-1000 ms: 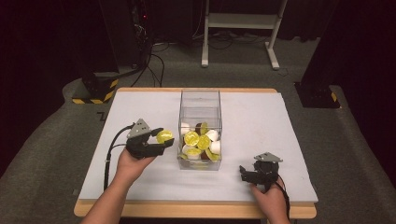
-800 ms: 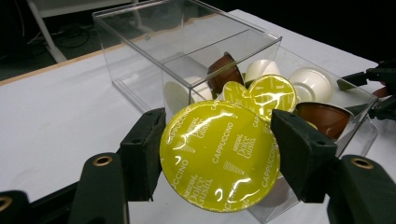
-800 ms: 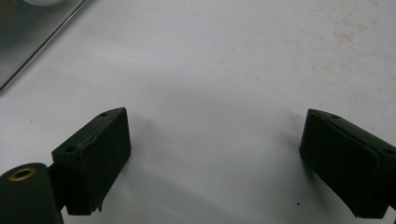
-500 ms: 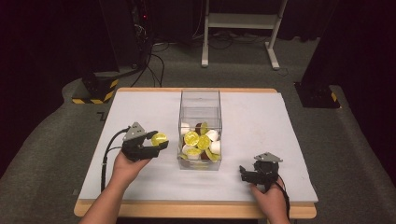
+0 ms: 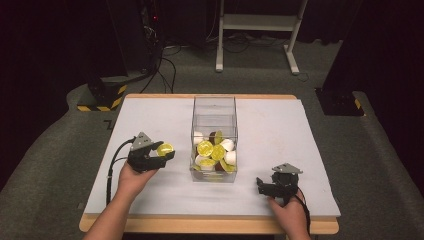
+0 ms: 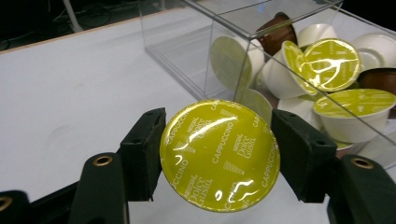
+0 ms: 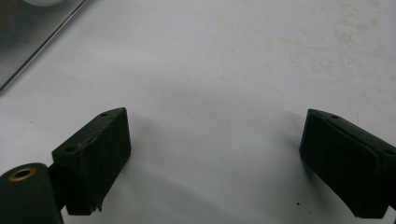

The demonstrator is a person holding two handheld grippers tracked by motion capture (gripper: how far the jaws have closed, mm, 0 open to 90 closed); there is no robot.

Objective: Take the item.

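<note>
Left gripper [image 5: 162,153] has drawn back from the clear box [image 5: 214,138], capsule in tow.
Fingers pinch a yellow Dolce Gusto cappuccino capsule [image 6: 219,154] by its rim, foil lid facing the camera, probably just lifted out. Right gripper [image 5: 265,187] rests on the bench [image 5: 280,125], fingers spread, empty.

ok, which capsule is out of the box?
The yellow-lidded capsule clamped in the left gripper, held left of the clear box. All the other capsules, yellow, white and brown, lie piled inside the box.
</note>
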